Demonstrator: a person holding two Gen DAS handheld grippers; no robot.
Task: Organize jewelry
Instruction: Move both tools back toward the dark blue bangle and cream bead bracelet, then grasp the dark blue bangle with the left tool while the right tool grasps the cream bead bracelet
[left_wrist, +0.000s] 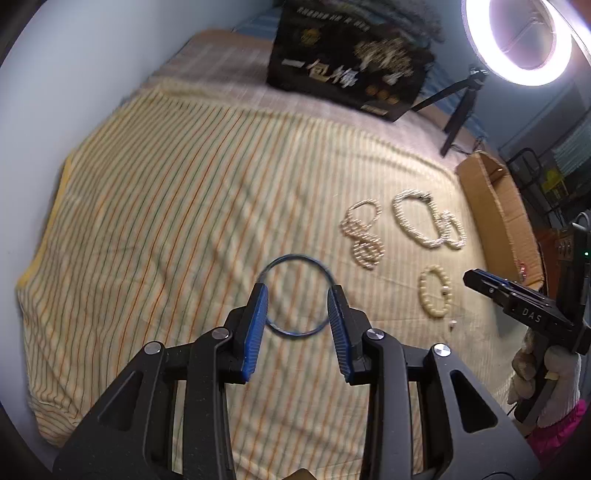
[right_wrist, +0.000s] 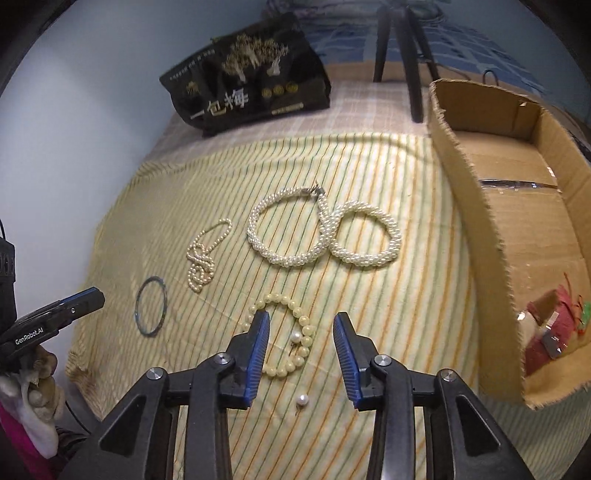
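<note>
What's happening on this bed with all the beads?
A person holds a gripper in each hand over a striped cloth. The left gripper, open, frames a thin blue ring bangle. The right gripper, open, hovers at a cream bead bracelet. Nothing is grasped; an open cardboard box sits alongside.

A striped cloth (right_wrist: 369, 177) covers the bed. At its far end stands a black bag (right_wrist: 247, 74) with gold print, beside tripod legs (right_wrist: 406, 55). A ring light (left_wrist: 524, 40) glows above
</note>
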